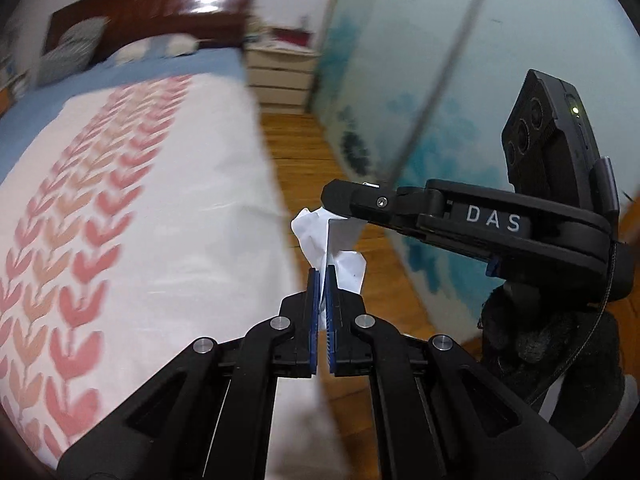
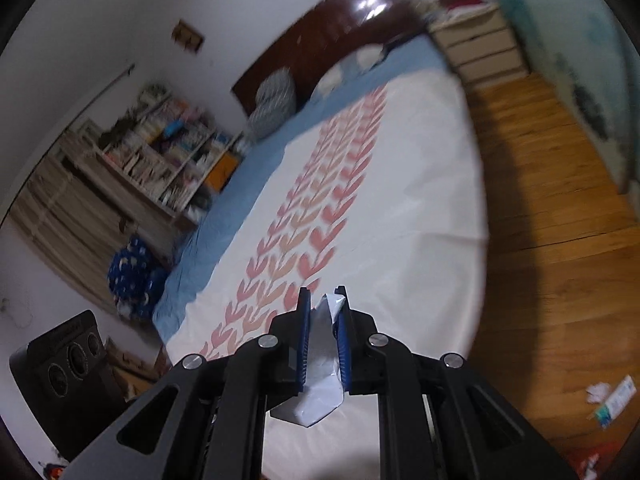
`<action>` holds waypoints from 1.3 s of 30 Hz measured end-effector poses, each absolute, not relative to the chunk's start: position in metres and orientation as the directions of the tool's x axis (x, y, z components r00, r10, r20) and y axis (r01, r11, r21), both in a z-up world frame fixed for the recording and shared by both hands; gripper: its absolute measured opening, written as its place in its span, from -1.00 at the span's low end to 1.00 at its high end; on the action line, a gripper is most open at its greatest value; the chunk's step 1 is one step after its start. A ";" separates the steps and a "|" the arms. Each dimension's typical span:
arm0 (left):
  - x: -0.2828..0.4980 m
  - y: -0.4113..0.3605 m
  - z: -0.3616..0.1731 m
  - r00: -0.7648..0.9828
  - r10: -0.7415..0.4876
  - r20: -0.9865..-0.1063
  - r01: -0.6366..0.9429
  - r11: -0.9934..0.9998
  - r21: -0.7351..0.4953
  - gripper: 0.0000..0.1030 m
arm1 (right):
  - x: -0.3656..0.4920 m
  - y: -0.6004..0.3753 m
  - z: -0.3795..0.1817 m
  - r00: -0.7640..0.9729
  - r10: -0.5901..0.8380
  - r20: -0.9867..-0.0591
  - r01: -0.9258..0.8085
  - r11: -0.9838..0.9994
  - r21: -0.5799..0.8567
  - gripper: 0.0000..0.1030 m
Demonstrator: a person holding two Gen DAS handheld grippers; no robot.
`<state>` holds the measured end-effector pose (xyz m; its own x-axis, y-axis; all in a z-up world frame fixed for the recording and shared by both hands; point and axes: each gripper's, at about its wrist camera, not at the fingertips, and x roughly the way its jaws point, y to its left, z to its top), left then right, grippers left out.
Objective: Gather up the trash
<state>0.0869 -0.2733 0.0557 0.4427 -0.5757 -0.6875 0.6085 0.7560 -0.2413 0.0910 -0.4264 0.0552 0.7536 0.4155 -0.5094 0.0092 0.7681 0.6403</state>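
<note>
Left gripper [image 1: 322, 276] is pinching crumpled white paper [image 1: 336, 246], jaws nearly closed. Right gripper [image 2: 323, 312] is clamping a folded white wrapper [image 2: 320, 364]. More litter [image 2: 612, 400] is lying on the floor at 4 o'clock.

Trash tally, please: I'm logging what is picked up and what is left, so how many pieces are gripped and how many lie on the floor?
Gripped: 2, crumpled paper in the left gripper, a folded white scrap in the right gripper.
On the floor: 2, a paper wad and a flat packet.
Total: 4
</note>
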 end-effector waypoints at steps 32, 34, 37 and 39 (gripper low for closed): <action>-0.103 -0.512 -0.144 -0.129 -0.358 -0.925 0.761 0.562 -0.324 -0.43 | -0.275 -0.647 -0.153 0.470 0.179 -0.864 0.648 0.594 0.476 -0.35; -0.096 -0.502 -0.139 -0.113 -0.377 -0.919 0.738 0.588 -0.332 -0.06 | -0.264 -0.644 -0.156 0.469 0.164 -0.868 0.649 0.603 0.464 -0.34; -0.086 -0.487 -0.131 -0.091 -0.413 -0.906 0.710 0.612 -0.349 -0.04 | -0.256 -0.641 -0.145 0.483 0.126 -0.867 0.638 0.627 0.447 -0.34; -0.079 -0.477 -0.119 -0.065 -0.442 -0.895 0.699 0.620 -0.357 0.02 | -0.248 -0.635 -0.130 0.501 0.099 -0.860 0.620 0.652 0.437 -0.32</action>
